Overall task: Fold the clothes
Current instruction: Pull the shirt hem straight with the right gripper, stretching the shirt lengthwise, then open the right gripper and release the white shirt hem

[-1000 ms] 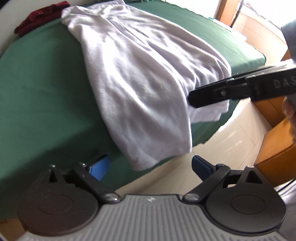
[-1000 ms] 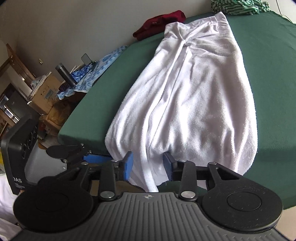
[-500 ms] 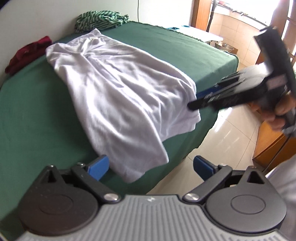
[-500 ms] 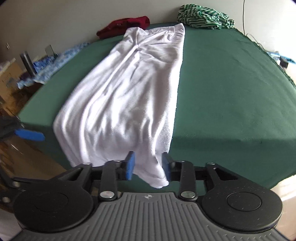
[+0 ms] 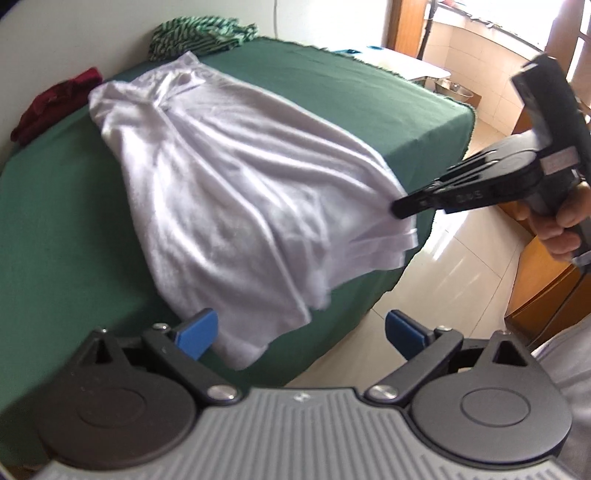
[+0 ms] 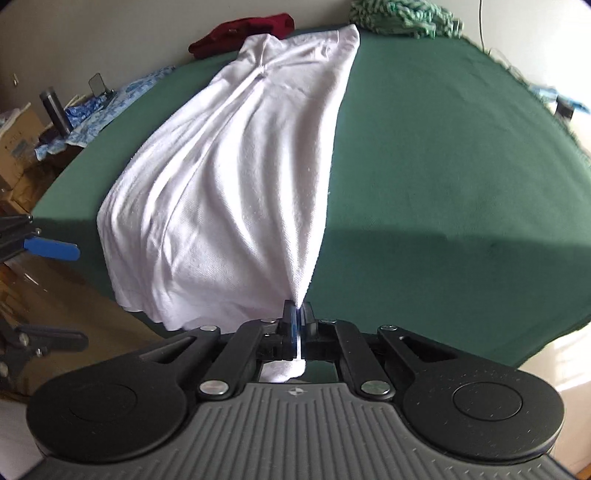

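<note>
A white shirt (image 5: 229,192) lies lengthwise on the green table (image 5: 66,221), its hem hanging over the near edge. In the right wrist view the shirt (image 6: 236,177) runs away from me toward the wall. My right gripper (image 6: 297,314) is shut on the hem's right corner; it also shows in the left wrist view (image 5: 400,208), pinching that corner. My left gripper (image 5: 299,330) is open and empty, just below the hem's left corner; its blue fingertip shows in the right wrist view (image 6: 51,248).
A dark red garment (image 6: 240,33) and a green striped garment (image 6: 402,16) lie at the table's far end. Boxes and clutter (image 6: 22,147) stand left of the table. Tiled floor (image 5: 454,266) and wooden furniture (image 5: 546,288) lie to the right.
My right gripper closed on the hem's right corner, having been open around it. My left gripper pulled back from the table, still open.
</note>
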`<state>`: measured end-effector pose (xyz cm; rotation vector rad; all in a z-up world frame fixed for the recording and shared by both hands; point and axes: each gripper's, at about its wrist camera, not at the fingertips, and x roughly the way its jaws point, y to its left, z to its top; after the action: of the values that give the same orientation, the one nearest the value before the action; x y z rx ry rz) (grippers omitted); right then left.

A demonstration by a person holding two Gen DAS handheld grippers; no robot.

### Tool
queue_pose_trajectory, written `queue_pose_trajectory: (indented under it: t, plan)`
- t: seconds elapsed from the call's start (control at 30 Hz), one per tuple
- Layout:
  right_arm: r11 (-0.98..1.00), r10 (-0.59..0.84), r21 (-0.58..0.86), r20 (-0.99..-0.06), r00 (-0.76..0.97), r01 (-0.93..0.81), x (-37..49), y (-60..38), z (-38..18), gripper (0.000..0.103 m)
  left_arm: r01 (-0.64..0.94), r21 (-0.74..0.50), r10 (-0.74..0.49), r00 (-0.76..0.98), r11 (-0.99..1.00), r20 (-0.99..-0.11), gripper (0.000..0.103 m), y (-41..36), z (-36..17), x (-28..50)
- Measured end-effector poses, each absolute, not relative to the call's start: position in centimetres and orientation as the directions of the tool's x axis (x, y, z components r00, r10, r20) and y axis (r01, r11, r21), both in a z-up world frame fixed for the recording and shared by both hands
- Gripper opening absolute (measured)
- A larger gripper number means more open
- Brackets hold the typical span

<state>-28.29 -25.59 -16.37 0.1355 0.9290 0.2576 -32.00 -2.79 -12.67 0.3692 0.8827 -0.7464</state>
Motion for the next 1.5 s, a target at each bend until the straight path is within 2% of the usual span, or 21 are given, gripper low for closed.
queue_pose_trajectory:
  t: [0.07,0.2,0.23,0.37,0.43,0.5,0.63,0.83,0.97,1.17,1.33,1.5]
  plan:
    - [0.957,0.291,0.234,-0.768,0.571,-0.173,-28.2,-25.4,-16.4,0.001,0.734,0.015,-0.435,0.419,0.679,-0.797,0.098,-3.5,-12.1,-32.4]
    - [0.971,0.214,0.115,-0.808,0.55,-0.209,-28.7,-25.4,-16.5,0.002,0.738,0.022,-0.443,0.429,0.675,-0.787,0.099,-4.6,-11.9,-32.5]
    - [0.965,0.244,0.148,-0.807,0.538,-0.215,-28.9,-25.8,-16.3,0.002,0.736,0.031,-0.439,0.437,0.676,-0.785,0.099,-5.0,-12.0,-32.6]
    - [0.95,0.302,0.185,-0.746,0.593,-0.251,-29.7,-25.8,-13.0,0.012,0.725,0.039,-0.437,0.456,0.687,-0.775,0.099,-5.7,-12.3,-32.5]
    - [0.933,0.352,0.203,-0.697,0.625,-0.298,-29.3,-24.8,-11.3,0.012,0.719,0.035,-0.43,0.453,0.694,-0.781,0.099,-6.0,-12.7,-32.2]
    - [0.919,0.379,0.187,-0.668,0.64,-0.348,-27.9,-22.5,-10.8,0.023,0.714,0.041,-0.418,0.454,0.698,-0.787,0.099,-6.1,-13.1,-32.1]
    - [0.912,0.373,0.141,-0.678,0.633,-0.386,-24.6,-18.9,-12.7,0.026,0.704,0.053,-0.406,0.467,0.708,-0.786,0.099,-5.6,-12.8,-32.3]
    - [0.93,0.355,0.193,-0.699,0.621,-0.313,-24.1,-20.3,-13.3,0.023,0.66,0.023,-0.403,0.485,0.751,-0.776,0.099,-3.7,-12.5,-32.1]
    - [0.901,0.433,0.334,-0.664,0.61,-0.276,-23.5,-20.2,-12.1,0.027,0.678,0.018,-0.428,0.484,0.735,-0.764,0.099,-3.2,-12.3,-31.7]
    - [0.87,0.483,0.438,-0.67,0.564,-0.225,-20.8,-18.0,-13.4,0.029,0.726,0.032,-0.46,0.468,0.687,-0.755,0.099,-3.0,-12.1,-30.4]
    - [0.821,0.532,0.544,-0.62,0.578,-0.172,-20.7,-18.5,-13.5,0.034,0.75,0.029,-0.481,0.453,0.661,-0.75,0.099,-1.8,-11.9,-30.1]
    - [0.825,0.533,0.536,-0.629,0.567,-0.18,-20.7,-17.6,-13.5,0.034,0.746,0.006,-0.493,0.446,0.666,-0.747,0.099,-0.3,-12.0,-29.5]
